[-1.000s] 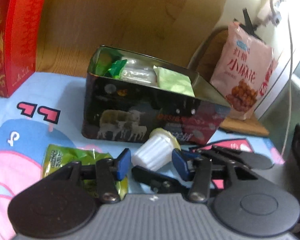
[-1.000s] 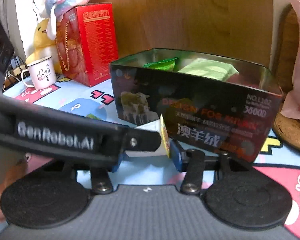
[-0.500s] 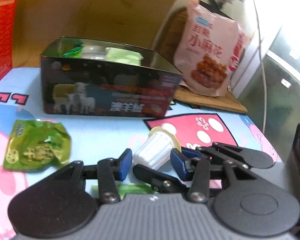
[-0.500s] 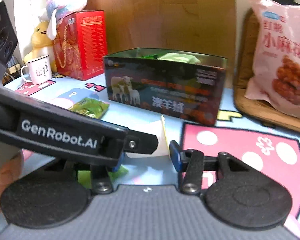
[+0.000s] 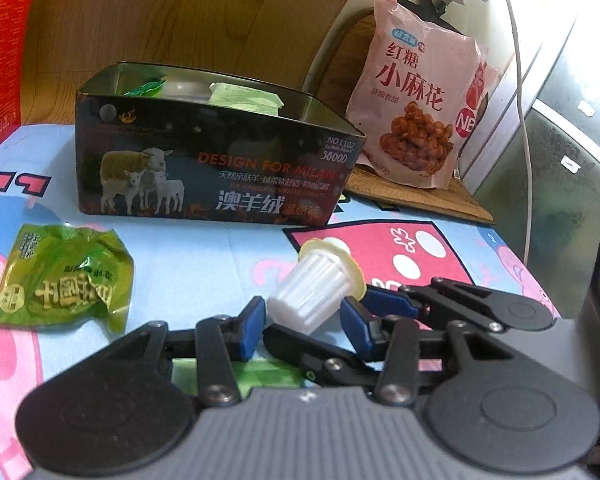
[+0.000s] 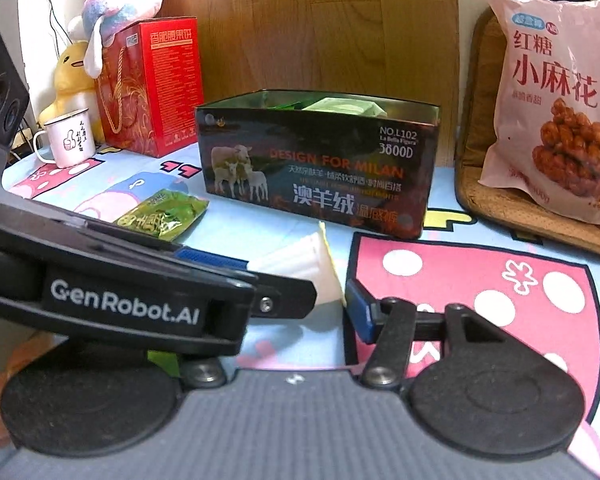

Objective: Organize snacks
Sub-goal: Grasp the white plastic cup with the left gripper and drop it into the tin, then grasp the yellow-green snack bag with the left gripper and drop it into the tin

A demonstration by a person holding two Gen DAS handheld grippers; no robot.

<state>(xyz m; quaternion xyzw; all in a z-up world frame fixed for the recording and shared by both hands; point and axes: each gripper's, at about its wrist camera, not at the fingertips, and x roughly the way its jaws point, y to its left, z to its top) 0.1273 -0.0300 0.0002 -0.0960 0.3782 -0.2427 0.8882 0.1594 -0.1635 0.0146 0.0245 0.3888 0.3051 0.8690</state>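
Gripping white jelly cup (image 5: 314, 294), left claw (image 5: 302, 320) pulled back from tin (image 5: 220, 168), right claw (image 6: 300, 300) seemingly apart.

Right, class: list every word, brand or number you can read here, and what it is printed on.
"DESIGN FOR MILAN", "NO.L102", "澳羊绒": tin box.
"红糖 小麻花": pink snack bag.
"GenRobot.AI": left gripper, seen from the right wrist.
"香脆腰果饼": red box.
Green packet, mug, tin's small print: too blurred.
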